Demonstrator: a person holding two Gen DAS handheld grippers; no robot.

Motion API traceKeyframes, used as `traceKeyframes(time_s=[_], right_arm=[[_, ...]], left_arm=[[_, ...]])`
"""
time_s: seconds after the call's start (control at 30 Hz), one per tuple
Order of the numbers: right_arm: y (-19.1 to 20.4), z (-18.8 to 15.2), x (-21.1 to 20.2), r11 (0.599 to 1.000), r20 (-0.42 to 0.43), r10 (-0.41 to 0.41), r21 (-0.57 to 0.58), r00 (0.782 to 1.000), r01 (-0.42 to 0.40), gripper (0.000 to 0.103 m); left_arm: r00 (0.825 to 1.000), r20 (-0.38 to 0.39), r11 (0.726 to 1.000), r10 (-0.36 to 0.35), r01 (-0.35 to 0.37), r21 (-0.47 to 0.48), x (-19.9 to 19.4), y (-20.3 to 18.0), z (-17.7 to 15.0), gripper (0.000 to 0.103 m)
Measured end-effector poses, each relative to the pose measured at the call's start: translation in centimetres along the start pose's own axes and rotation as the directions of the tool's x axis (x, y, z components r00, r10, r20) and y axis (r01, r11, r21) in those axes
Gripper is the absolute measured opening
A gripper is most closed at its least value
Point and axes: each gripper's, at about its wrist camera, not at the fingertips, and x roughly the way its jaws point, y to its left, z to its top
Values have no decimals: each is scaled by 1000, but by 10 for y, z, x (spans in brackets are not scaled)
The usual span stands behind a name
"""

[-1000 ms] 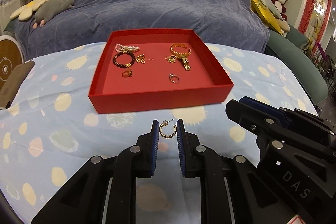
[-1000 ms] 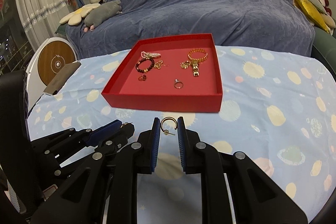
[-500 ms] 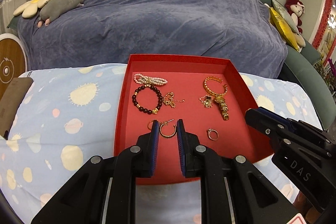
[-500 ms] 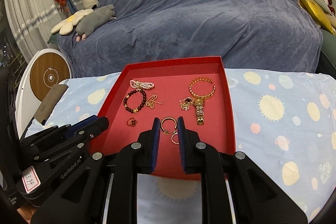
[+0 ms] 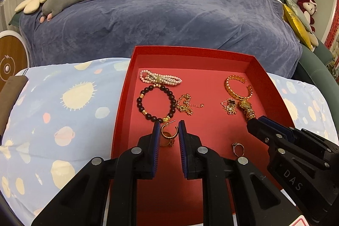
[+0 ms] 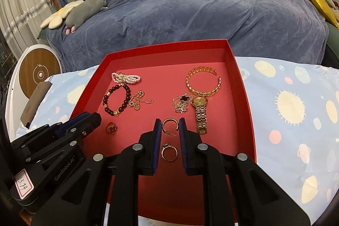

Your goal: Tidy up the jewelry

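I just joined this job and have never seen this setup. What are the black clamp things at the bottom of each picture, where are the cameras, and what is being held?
There is no robot arm: a person holds a two-finger gripper in each hand, each with a fisheye camera looking along its fingers. One picture is from the left gripper, the other from the right gripper; each also sees the other at its edge. Both hang over a red tray on a spotted cloth. Each is shut on a gold hoop earring: left earring, right earring. Lying in the tray are bracelets, chains, a watch and rings.
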Motion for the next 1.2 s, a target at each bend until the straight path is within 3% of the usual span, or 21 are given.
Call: traceKeyframes(time_s=[0.27, 0.37, 0.47, 0.7, 0.97, 1.2], right_arm=[[4, -1, -5, 1000, 17, -13, -12, 1000, 14, 18], [6, -3, -15, 999, 29, -20, -25, 999, 21, 18], [9, -6, -30, 999, 44, -23, -29, 999, 24, 30], [8, -20, -72, 999, 79, -34, -29, 996, 37, 31], [5, -56, -112, 999, 77, -53, -7, 996, 54, 43], [13, -91, -123, 999, 44, -55, 6, 998, 54, 44]], left_arm=[[999, 3, 999, 40, -40, 17, 1, -3, 0, 21], [999, 15, 999, 44, -44, 25, -6, -5, 0, 29], [998, 44, 997, 52, -54, 47, -22, -13, -2, 38], [996, 84, 998, 39, -43, 47, -65, -22, -9, 38], [993, 102, 995, 64, -72, 71, -104, -33, -47, 47], [992, 80, 993, 95, -100, 65, -119, -28, -78, 47]])
